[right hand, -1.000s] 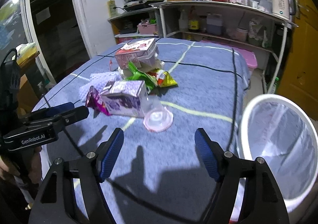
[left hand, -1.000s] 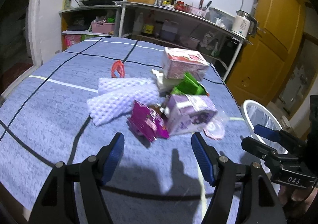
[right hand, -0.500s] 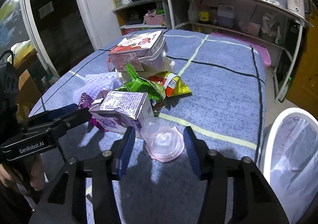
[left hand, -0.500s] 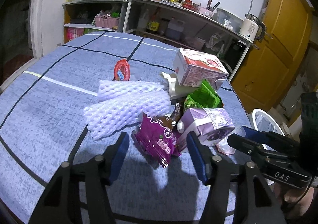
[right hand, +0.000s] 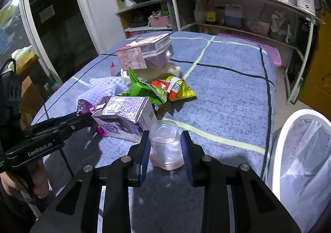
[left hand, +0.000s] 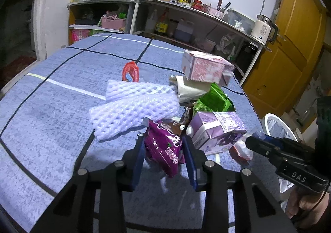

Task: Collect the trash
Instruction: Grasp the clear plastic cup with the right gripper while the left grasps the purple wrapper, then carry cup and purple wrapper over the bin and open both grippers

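- A purple snack wrapper is being gripped by the left hand-held gripper; its jaws have just been closing, and the blue pads are now being pressed against both sides of the wrapper at the near edge of the trash pile.
- A clear plastic cup, lying upside down on the blue checked desk, is being clamped by the right hand-held gripper; those jaws have also just been closing, and the cup's soft walls are being squeezed between the pads.
- A purple carton is being left just beside both held items, with a pink carton, green wrapper, yellow-red wrapper and white foam netting lying beyond it.
- The white-rimmed bin is being seen off the desk's right edge, close beside the right hand-held gripper and well apart from the left one.
- The cup's trip is therefore being judged the shorter; the wrapper would have to be carried across the pile's front.
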Tool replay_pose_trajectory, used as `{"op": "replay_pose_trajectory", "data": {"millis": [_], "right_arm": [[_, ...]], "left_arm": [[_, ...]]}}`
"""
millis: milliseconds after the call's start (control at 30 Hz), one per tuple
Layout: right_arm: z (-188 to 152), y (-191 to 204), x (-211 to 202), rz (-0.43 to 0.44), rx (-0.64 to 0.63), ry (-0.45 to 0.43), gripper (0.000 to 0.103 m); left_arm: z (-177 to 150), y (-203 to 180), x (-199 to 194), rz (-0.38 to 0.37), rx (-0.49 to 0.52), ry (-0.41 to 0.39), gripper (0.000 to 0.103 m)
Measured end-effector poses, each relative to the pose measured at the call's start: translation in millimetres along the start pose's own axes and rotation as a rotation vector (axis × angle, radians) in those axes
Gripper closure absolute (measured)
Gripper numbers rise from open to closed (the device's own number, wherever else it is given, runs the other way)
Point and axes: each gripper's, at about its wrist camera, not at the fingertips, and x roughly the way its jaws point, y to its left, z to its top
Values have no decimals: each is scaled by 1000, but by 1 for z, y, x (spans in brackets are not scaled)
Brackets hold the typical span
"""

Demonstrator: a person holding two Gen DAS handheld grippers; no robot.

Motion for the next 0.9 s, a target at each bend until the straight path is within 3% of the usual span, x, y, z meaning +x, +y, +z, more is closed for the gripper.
{"op": "replay_pose_trajectory", "data": {"millis": [467,900], "right_arm": [[-19,-8,-45,-15,34,-62,73],[-45,-51,-105,-106,127,-148,72]], "left_arm": [[-3,-17,-38,-12,27,-47,66],[8,-88,-47,-133,143,-73,66]]}}
